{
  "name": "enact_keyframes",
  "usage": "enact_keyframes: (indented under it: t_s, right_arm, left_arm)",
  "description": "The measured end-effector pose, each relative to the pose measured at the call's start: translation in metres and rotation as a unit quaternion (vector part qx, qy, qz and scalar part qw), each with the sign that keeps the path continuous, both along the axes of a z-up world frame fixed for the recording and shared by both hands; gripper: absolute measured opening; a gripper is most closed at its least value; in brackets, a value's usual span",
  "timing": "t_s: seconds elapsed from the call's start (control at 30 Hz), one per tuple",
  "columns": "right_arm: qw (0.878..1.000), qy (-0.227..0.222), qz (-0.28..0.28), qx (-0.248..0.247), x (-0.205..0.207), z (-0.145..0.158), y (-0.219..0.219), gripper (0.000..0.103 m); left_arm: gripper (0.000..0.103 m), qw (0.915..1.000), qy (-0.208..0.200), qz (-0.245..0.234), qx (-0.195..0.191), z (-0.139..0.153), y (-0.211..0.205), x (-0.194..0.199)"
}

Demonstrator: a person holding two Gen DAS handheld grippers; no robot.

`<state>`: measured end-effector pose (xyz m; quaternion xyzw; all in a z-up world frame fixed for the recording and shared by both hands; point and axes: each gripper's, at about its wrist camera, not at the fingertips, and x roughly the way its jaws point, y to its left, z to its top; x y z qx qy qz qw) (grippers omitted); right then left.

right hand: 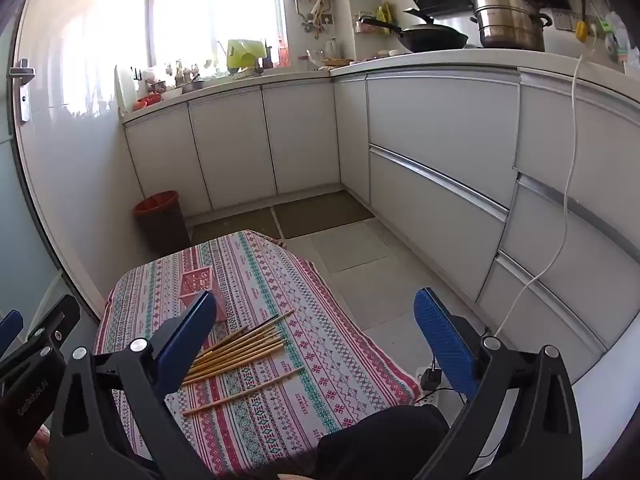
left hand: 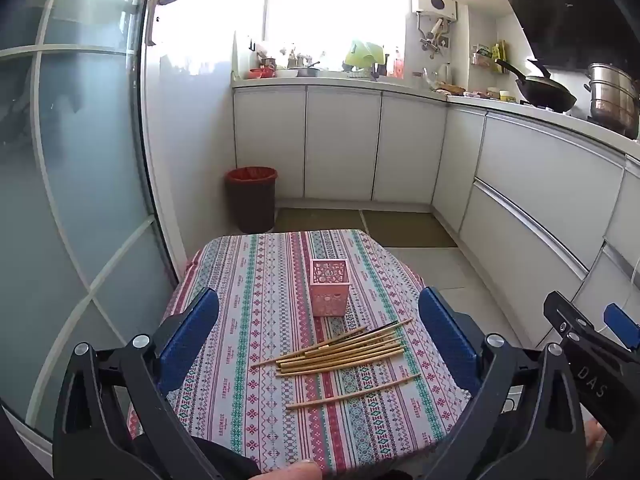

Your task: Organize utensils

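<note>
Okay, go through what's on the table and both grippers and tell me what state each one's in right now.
Pink holder: upright, no chopsticks in it.
Chopstick pile: lying flat on the tablecloth.
Single chopstick: flat, apart from the pile.
Left gripper: open, holding nothing.
Right gripper: open, holding nothing.

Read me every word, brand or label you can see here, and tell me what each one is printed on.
"DAS": on the right gripper body, left wrist view.
"GenRobot.AI": on the left gripper body, right wrist view.
Small repeated words on the tablecloth: too blurred to read.
</note>
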<state>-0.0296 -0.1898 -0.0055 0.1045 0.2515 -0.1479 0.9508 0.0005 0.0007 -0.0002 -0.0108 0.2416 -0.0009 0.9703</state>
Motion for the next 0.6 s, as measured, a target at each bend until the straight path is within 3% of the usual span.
enact_keyframes:
  t_s: [0.6]
  right_arm:
    - [1.000,0.017,-0.001,0.008,0.006,-0.005,-0.001,0.096]
  left_arm:
    - [0.096,0.9999,0.013,0.002,0.000,-0.013,-0.007,0.002]
